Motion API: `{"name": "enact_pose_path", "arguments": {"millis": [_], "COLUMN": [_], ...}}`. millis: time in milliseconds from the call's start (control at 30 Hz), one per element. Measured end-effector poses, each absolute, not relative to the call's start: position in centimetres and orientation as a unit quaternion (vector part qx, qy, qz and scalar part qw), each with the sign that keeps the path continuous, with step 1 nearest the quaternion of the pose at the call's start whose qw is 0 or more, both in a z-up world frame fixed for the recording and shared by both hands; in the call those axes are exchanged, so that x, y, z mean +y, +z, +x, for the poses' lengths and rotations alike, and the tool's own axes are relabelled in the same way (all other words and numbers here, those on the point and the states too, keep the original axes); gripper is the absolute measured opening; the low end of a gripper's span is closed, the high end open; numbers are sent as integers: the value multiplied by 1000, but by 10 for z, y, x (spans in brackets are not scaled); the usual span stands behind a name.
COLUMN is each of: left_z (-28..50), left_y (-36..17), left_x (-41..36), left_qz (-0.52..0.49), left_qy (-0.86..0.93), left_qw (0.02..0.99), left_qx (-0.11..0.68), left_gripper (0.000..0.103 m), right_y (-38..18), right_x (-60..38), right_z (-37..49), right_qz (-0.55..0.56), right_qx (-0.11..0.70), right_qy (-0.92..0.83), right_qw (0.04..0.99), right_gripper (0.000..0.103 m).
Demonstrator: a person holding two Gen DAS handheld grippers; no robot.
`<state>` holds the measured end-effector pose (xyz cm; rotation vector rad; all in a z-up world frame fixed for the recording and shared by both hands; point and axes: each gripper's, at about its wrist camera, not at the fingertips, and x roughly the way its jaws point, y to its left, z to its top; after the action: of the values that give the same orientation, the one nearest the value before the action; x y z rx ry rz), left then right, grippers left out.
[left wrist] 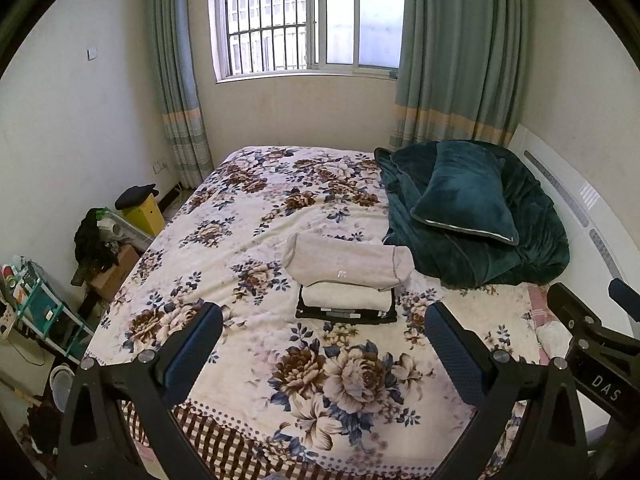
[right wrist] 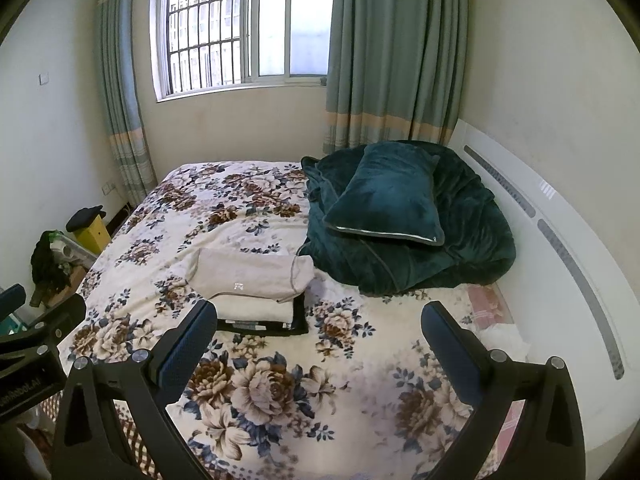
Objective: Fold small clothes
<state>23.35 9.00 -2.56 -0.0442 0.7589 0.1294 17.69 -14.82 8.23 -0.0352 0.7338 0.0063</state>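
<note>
A small stack of folded clothes lies in the middle of the bed. On top is a beige folded garment [left wrist: 348, 264] [right wrist: 252, 276], under it a white one [left wrist: 344, 298] [right wrist: 256, 310], and at the bottom a black one [left wrist: 346, 316] [right wrist: 280, 326]. My left gripper [left wrist: 324, 320] hovers over the near part of the bed, short of the stack, open wide with nothing between its fingers. My right gripper [right wrist: 320, 320] is likewise open and empty, with the stack just beyond its left finger [right wrist: 188, 348]. The right gripper's body [left wrist: 592, 336] shows at the right edge of the left wrist view.
The bed carries a floral blanket [left wrist: 280, 216] [right wrist: 224, 208]. A dark green quilt [left wrist: 500, 256] [right wrist: 460, 248] with a matching pillow [left wrist: 468, 196] [right wrist: 388, 196] fills its far right. A white headboard [right wrist: 552, 216] runs along the right. Boxes and clutter [left wrist: 104, 248] crowd the floor on the left.
</note>
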Motion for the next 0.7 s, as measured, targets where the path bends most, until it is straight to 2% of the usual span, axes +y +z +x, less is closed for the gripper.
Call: {"name": "enact_pose_path", "arguments": {"millis": [700], "left_z": [222], "left_y": [-16], "left_x": [92], "left_qz": [-18], "left_qy": [70], "left_qw": [928], "left_qx": [364], "left_gripper": [103], "right_y": [82], "right_x": [-148], "right_z": [172], "right_qz": [-23], "right_qx": [356], "right_qy": [5], "right_qw": [934], "right_gripper": [103]}}
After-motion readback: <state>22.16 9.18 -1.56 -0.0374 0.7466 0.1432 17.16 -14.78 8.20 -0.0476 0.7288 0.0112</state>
